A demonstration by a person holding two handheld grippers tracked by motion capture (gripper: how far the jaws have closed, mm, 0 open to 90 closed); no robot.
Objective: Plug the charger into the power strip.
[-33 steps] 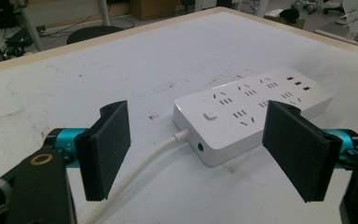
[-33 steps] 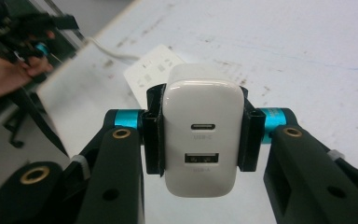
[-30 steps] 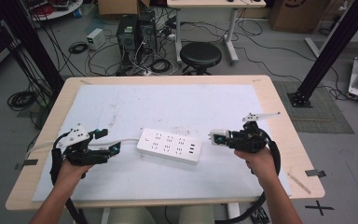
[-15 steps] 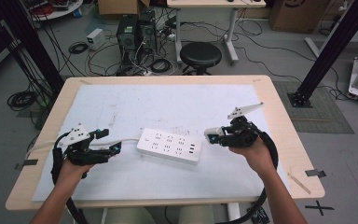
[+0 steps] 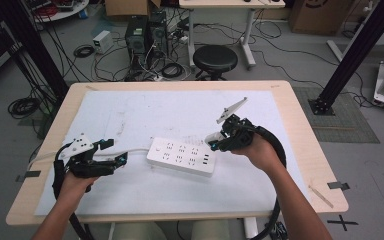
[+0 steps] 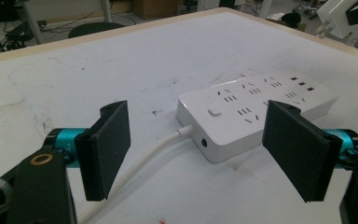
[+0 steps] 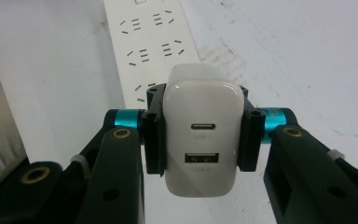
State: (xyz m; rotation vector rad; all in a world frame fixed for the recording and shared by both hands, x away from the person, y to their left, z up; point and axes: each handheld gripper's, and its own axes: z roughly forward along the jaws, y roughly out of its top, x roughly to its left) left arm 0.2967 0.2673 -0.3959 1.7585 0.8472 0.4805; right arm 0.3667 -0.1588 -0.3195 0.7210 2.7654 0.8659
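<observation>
Right gripper (image 7: 200, 140) clamped on white glossy plastic USB charger block (image 7: 201, 135), pads on flat sides, held just above end of white rectangular power strip (image 5: 181, 156) mid-desk. Charger light, rigid, slick: side grip suits. Left gripper (image 6: 196, 154) wide open, nothing held, straddling strip's round white cord (image 6: 140, 163) toward left edge.

Surface (image 5: 300, 150) was pale wood with a white mat (image 5: 145, 110) over most of it. Floor (image 5: 290, 55) was grey, with loose cables (image 5: 87, 50) scattered behind the surface. A black round stool (image 5: 215, 58) stood just past the far edge, beside two dark computer towers (image 5: 145, 32). A white desk (image 5: 220, 5) stood further back. Black frame struts (image 5: 352, 55) rose at both sides. Cardboard boxes (image 5: 310, 15) sat by the far right. Lighting was even.
</observation>
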